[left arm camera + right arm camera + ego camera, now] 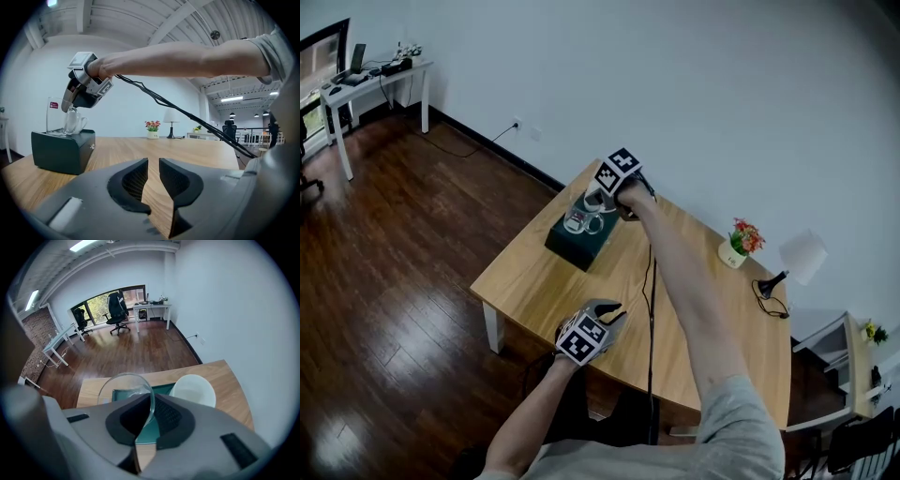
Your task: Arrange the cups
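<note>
A dark green box (578, 242) sits at the far left of the wooden table (712, 319). My right gripper (602, 199) hangs over it, pointing steeply down, shut on the rim of a clear glass mug (125, 385). In the left gripper view this mug (75, 123) rests on or just above the box top (63, 150), beside a tall clear glass (55, 117). A white cup (193, 390) stands right of the mug. My left gripper (614, 312) is held near the table's front edge, its jaws (153, 176) nearly together with nothing between them.
A small pot of flowers (738, 246) and a white-shaded desk lamp (787, 267) stand at the table's far right. A black cable (651, 300) runs along the right arm. A white desk (375, 80) stands at the back left on the wooden floor.
</note>
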